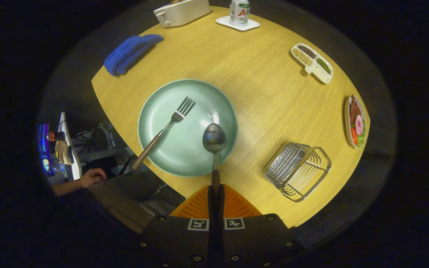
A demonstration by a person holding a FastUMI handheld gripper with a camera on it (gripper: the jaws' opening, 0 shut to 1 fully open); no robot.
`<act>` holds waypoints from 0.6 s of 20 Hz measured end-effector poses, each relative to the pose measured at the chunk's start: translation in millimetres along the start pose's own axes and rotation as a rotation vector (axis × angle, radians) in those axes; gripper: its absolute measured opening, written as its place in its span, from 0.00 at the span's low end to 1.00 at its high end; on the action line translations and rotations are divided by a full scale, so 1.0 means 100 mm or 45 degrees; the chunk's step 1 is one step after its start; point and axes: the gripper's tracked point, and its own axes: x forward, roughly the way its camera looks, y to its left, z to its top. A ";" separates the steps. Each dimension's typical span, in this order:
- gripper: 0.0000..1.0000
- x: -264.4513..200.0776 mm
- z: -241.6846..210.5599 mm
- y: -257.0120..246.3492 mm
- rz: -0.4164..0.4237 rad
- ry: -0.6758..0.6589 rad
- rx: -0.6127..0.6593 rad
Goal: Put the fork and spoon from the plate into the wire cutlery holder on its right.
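Spoon (214, 149) handle vanishes between the gripper (215, 193) fingers, its end hidden. Far off, the toaster (181, 11) and can (239, 11) are cut at their tops. Left, a person's hand (92, 177), arm half lost in dark.

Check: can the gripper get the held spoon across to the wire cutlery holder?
Probably yes. The gripper is shut on the wooden-handled metal spoon, and bare table lies between it and the wire cutlery holder.

1. Spoon (214, 143): wooden handle clamped between the gripper (215, 193) fingers, bowl over the green plate (155, 111).
2. Fork (166, 130): lying across the plate's left, handle overhanging the rim.
3. Wire cutlery holder (298, 170): right of the plate.
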 end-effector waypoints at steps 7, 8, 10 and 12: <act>0.01 -0.61 -0.22 -0.37 -0.033 0.034 -0.049; 0.01 -0.70 -0.25 -0.44 -0.039 0.030 -0.037; 0.01 -0.81 -0.34 -0.60 -0.062 0.031 -0.007; 0.01 -0.88 -0.46 -0.75 -0.080 0.049 0.017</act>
